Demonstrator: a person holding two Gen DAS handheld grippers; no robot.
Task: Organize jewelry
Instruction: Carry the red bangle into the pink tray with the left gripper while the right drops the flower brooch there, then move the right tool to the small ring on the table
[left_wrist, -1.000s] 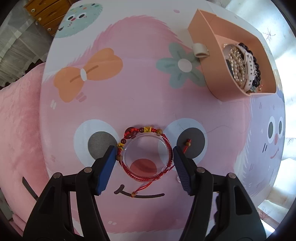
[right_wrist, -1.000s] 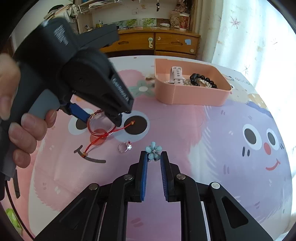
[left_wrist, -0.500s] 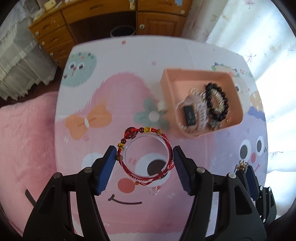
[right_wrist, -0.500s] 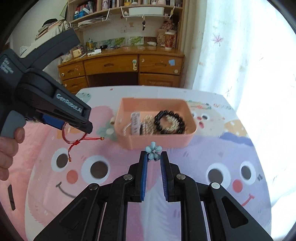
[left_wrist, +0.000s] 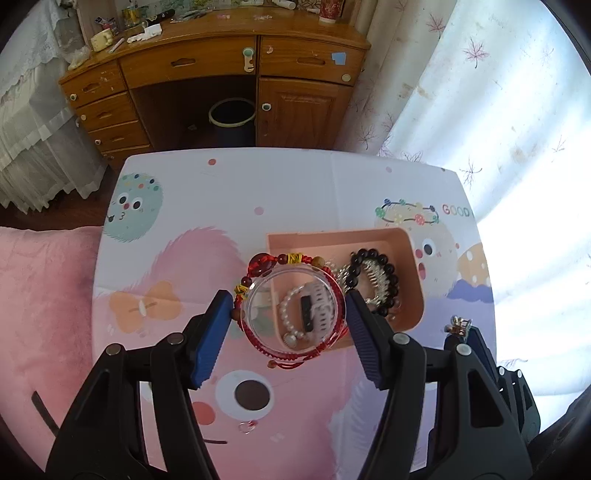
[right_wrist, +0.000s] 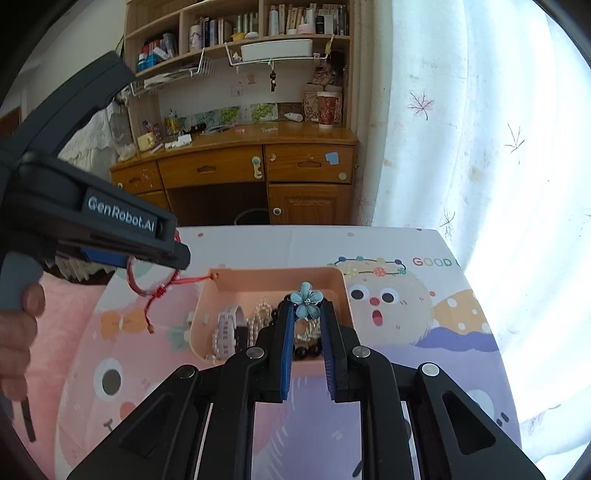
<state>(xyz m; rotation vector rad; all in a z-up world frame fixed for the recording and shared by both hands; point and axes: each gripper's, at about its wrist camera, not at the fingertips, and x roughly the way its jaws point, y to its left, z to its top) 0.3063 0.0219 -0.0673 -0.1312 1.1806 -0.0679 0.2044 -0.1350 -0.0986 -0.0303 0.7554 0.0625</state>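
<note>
Cartoon-print table (left_wrist: 295, 192), pink tray (left_wrist: 410, 258) holding a black bead bracelet (left_wrist: 373, 258), pearl strand and watch, left gripper (left_wrist: 290, 306) raised above the tray's left edge, pinching red cord bracelet (left_wrist: 291, 258), right gripper (right_wrist: 306, 314) over the tray, clamping blue flower clip (right_wrist: 306, 298)

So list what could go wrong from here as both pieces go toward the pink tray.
1. The left gripper clamps the clear bangle by its rim; the loose red cord bracelet around it could slip off short of the pink tray.
2. Its dangling cord tail may catch the tray wall.
3. The right gripper pinches the blue flower clip only at its fingertips, so it could twist free.
</note>
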